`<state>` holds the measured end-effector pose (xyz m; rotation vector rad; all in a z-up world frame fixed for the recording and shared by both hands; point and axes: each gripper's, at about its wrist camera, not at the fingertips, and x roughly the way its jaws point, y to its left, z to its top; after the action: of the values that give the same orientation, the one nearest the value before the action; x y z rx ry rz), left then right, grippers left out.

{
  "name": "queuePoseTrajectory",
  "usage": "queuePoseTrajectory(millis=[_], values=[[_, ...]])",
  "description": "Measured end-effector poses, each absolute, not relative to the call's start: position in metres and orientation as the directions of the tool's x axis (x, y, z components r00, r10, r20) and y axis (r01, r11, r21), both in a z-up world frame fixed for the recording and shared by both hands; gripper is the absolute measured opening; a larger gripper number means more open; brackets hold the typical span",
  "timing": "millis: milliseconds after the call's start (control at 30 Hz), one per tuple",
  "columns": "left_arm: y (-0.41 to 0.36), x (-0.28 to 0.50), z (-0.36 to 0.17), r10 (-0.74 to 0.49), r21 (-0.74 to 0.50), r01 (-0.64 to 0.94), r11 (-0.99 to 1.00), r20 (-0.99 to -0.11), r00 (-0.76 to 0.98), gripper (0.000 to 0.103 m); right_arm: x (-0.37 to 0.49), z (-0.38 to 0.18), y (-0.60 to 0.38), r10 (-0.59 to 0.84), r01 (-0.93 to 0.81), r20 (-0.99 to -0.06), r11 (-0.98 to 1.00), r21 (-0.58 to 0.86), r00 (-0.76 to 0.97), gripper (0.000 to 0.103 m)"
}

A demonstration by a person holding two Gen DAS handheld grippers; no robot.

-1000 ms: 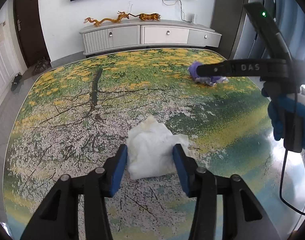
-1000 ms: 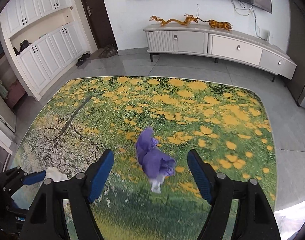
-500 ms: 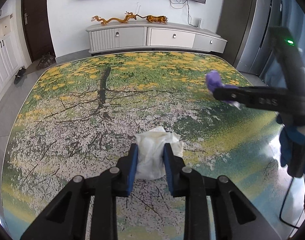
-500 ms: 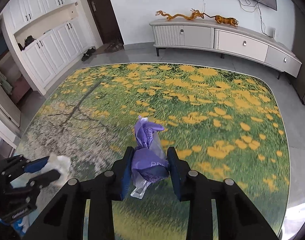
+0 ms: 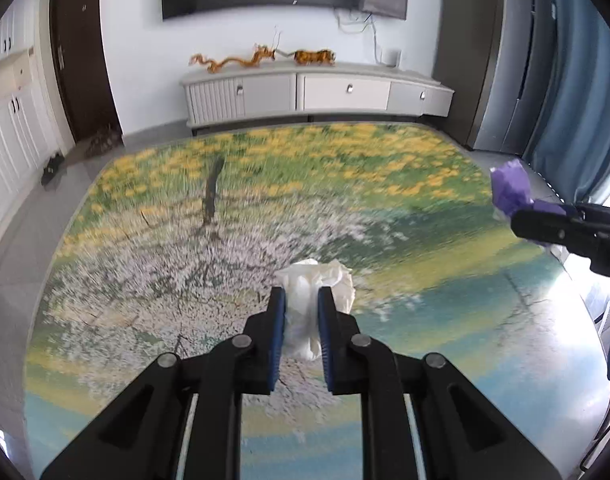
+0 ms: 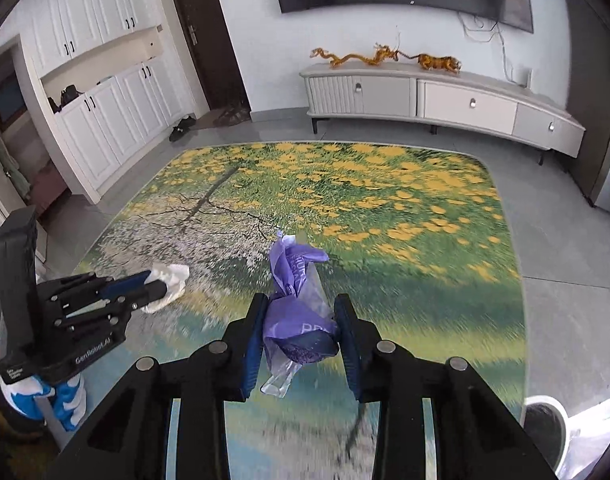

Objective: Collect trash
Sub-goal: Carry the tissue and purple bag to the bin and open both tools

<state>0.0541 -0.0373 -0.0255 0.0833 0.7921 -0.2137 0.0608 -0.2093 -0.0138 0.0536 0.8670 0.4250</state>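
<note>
Left gripper (image 5: 301, 312) clenched on crumpled white tissue wad (image 5: 313, 280); right gripper (image 6: 301, 320) grasping crinkled purple plastic wrapper (image 6: 297, 312). Both apparently lifted off flower-print desk (image 6: 385, 220). Disposal remains; no bin visible.

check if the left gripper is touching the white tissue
Touching: the left wrist view shows the left gripper shut on the white tissue, both pads pressed against it.

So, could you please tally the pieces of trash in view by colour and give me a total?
White: 1, the crumpled tissue, pinched in the left hand-held gripper.
Purple: 1, the plastic wrapper, pinched in the right hand-held gripper.
Total: 2 pieces of trash, both held above the floral rug.
</note>
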Motion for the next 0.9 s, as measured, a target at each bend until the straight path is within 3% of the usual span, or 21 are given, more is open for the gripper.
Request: queuePoseTrajectory(millis=[233, 467, 900], values=[[-0.066, 0.027, 0.006, -0.194, 0.028, 0.283, 0.959, -0.663, 0.723, 0.015, 0.016, 0.004, -0.244, 0.356, -0.278, -0.685, 0.933, 0.227, 0.636, 0.032], [-0.129, 0.02, 0.018, -0.311, 0.023, 0.444, 0.896, -0.68, 0.664, 0.015, -0.026, 0.006, -0.32, 0.248, -0.092, -0.671, 0.962, 0.259, 0.699, 0.032], [-0.329, 0.017, 0.017, -0.518, -0.02, 0.755, 0.655, -0.739, 0.43, 0.015, -0.078, -0.046, -0.473, -0.022, 0.326, -0.783, 0.916, 0.233, 0.622, 0.033]])
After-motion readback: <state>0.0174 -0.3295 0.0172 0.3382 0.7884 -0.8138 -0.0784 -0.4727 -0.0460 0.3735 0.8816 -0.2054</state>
